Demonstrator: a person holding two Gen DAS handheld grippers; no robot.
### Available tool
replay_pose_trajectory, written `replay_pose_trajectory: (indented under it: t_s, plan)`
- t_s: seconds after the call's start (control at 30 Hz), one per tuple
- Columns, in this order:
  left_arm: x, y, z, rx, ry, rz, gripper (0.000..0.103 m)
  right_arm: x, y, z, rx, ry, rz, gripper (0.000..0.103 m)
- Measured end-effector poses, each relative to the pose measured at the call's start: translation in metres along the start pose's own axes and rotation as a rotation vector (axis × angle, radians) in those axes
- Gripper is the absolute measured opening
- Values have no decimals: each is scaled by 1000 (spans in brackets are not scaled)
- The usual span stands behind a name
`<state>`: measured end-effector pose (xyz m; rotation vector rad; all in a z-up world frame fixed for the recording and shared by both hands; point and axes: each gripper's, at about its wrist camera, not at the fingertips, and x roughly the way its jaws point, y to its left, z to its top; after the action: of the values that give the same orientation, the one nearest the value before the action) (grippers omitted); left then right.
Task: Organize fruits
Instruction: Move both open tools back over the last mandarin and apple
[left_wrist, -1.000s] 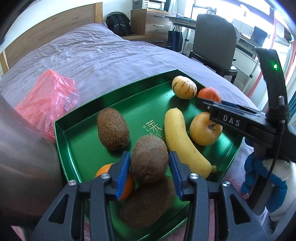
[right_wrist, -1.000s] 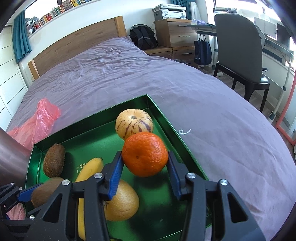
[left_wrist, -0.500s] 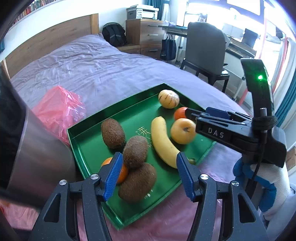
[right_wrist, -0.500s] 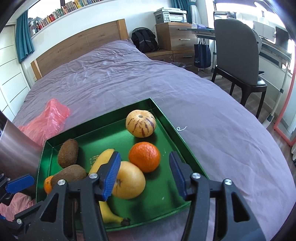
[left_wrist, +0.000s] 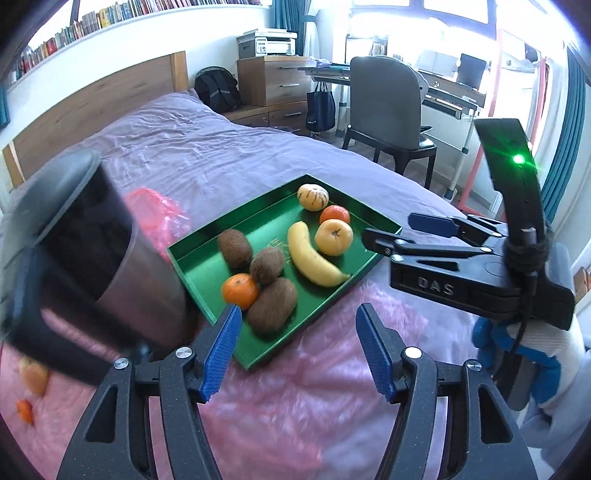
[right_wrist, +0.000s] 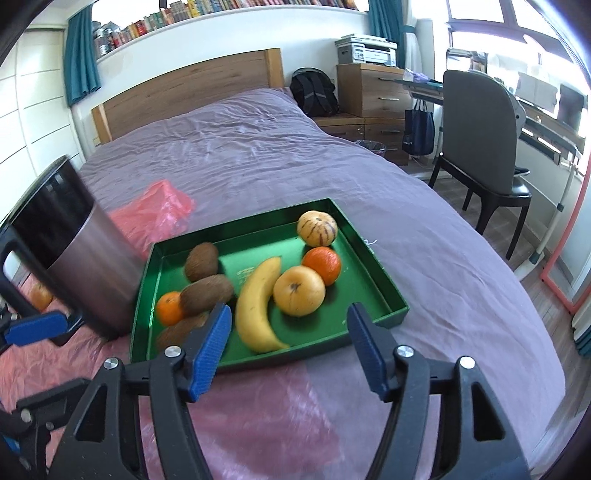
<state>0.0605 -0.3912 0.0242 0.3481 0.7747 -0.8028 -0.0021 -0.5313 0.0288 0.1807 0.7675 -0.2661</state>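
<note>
Over tray (right_wrist: 391, 291) near edge: both tongs empty.

steel bin (right_wrist: 88, 266) crowding tray's (right_wrist: 384, 280) left edge

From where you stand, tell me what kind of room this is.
A bedroom that seems to double as a study. A bed with a wooden headboard fills the middle, a desk and chair sit by the window, and a bookshelf runs along the wall.
</note>
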Motion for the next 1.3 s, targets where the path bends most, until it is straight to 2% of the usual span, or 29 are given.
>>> replay_pose_trajectory:
  t_s: [0.13, 0.2, 0.23, 0.57, 0.77, 1.07, 1.3]
  plan:
    - [-22, 9, -19, -10, -7, 12, 63, -19, 19, -12, -12, 12, 19, 103]
    - [-32, 15, -32, -14, -8, 28, 73, -26, 27, -18, -7, 17, 30, 103]
    - [-37, 21, -40, -27, -8, 32, 74, -30, 32, -23, -5, 20, 39, 103]
    - [-72, 75, -109, -175, 16, 119, 74, -56, 85, -57, -56, 65, 90, 103]
    - [-91, 114, -148, -257, 18, 187, 74, -66, 130, -72, -128, 90, 140, 103]
    - [-120, 185, -206, -422, 30, 288, 74, -67, 200, -83, -221, 126, 228, 103]
    - [-131, 230, -240, -507, 43, 346, 74, -56, 246, -91, -283, 168, 278, 103]
